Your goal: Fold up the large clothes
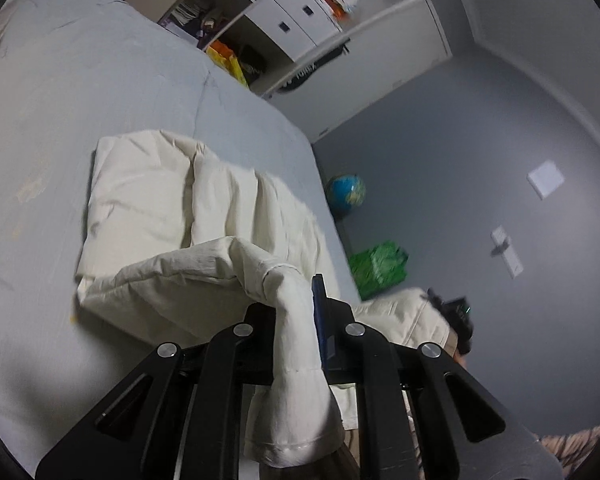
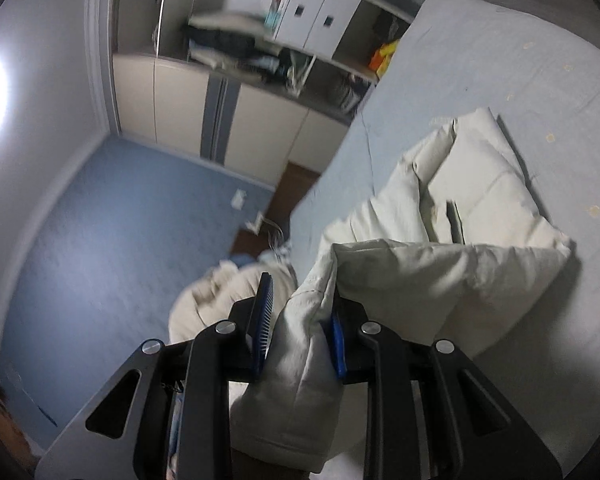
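Observation:
A large cream quilted garment (image 1: 204, 216) lies partly folded on the pale blue bed (image 1: 100, 92). My left gripper (image 1: 296, 316) is shut on a bunched edge of it, the cloth running back between the fingers. In the right wrist view the same cream garment (image 2: 460, 208) spreads over the bed (image 2: 500, 60). My right gripper (image 2: 300, 320) is shut on another bunched edge; the blue pads (image 2: 262, 320) press the fabric. Part of the garment hangs over the bed's edge (image 2: 220, 292). The right gripper also shows in the left wrist view (image 1: 456, 312), holding cloth.
A white wardrobe with open shelves (image 1: 292, 16) stands past the bed. A globe (image 1: 346, 192) and a green bag (image 1: 376, 268) sit on the floor by the grey wall. Blue carpet (image 2: 120, 220) lies beside the bed, with cupboards (image 2: 220, 112) behind.

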`<state>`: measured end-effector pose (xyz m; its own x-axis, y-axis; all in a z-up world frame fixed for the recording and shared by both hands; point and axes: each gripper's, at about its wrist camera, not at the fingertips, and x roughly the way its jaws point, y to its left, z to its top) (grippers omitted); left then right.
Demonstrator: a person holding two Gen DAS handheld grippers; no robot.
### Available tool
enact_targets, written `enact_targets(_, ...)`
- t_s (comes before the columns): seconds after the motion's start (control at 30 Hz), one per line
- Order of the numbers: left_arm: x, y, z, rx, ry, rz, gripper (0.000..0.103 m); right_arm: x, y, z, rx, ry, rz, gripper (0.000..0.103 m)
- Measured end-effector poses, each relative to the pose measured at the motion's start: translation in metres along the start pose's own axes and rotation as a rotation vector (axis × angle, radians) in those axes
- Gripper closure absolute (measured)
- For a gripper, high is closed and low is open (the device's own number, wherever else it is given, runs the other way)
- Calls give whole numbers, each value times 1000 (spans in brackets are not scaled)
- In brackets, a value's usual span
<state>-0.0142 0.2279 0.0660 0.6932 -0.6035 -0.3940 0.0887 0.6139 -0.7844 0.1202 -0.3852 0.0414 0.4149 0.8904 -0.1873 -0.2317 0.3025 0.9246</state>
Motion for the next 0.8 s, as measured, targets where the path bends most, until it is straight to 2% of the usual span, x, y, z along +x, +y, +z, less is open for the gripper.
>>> enact_targets(0.17, 5, 11, 27, -46, -30, -19, 90, 8, -16, 23, 58, -87, 10, 81)
enact_targets(0.4, 24, 35, 57, -141, -55, -27, 90, 31, -39, 51, 103, -143, -24, 81)
enact_targets(0.8, 60, 81, 95, -302, -86, 49, 90, 81, -91, 79, 225, -234, -112, 81)
